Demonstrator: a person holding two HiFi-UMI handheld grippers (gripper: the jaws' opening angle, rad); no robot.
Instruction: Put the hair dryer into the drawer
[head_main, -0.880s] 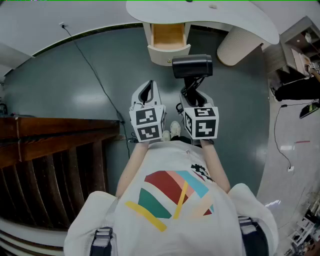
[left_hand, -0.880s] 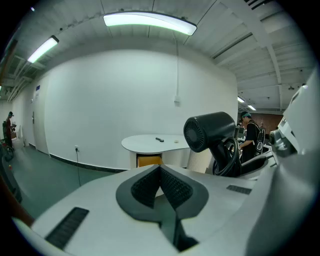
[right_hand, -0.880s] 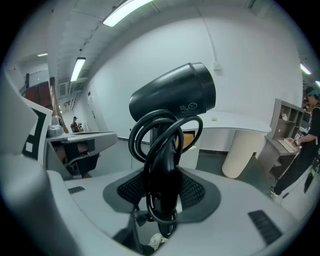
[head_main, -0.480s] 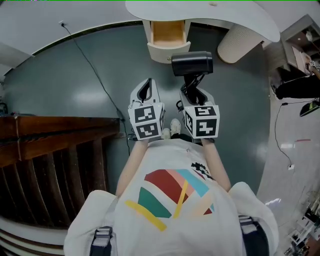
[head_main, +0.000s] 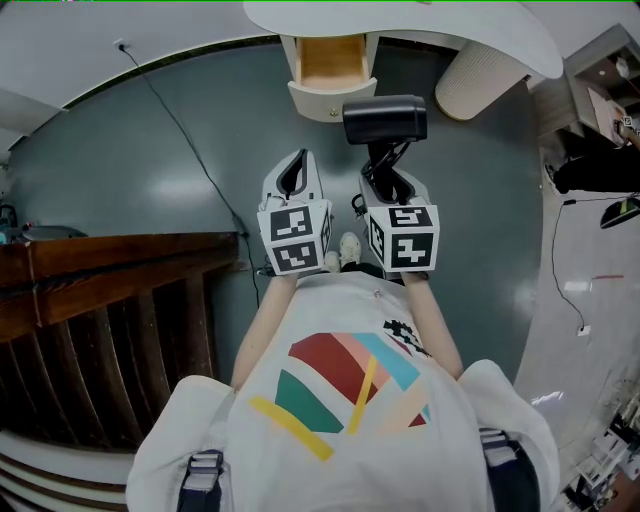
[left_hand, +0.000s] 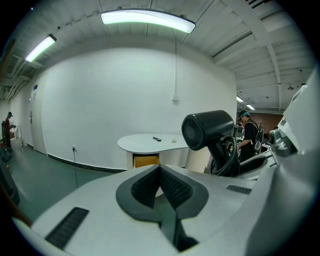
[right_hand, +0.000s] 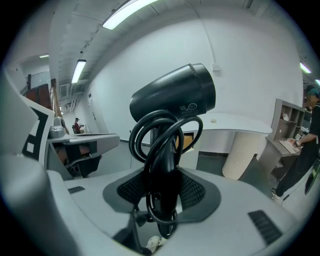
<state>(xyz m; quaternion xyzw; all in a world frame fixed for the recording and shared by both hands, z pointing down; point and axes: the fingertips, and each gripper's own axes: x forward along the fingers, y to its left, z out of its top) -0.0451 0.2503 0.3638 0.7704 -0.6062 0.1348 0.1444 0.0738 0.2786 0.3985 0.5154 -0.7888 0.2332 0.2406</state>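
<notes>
The black hair dryer (head_main: 384, 120) stands upright above my right gripper (head_main: 386, 172), which is shut on its handle; the cord is coiled around the handle. In the right gripper view the dryer (right_hand: 175, 97) fills the middle, with the handle clamped between the ribbed pads of the right gripper (right_hand: 162, 187). My left gripper (head_main: 294, 162) hangs beside it on the left, shut and empty; its pads meet at the tips of the left gripper (left_hand: 160, 169). The open wooden drawer (head_main: 330, 65) sticks out from under the white table (head_main: 500, 40), just ahead and slightly left of the dryer.
A ribbed white column (head_main: 480, 85) holds up the table to the right of the drawer. Dark wooden furniture (head_main: 100, 270) stands at the left. A black cable (head_main: 180, 130) runs across the grey floor. Shelving (head_main: 600, 100) stands at the far right.
Both grippers and the dryer have edged forward toward the drawer. The right grip on the handle is unchanged, and the left jaws have stayed shut.
</notes>
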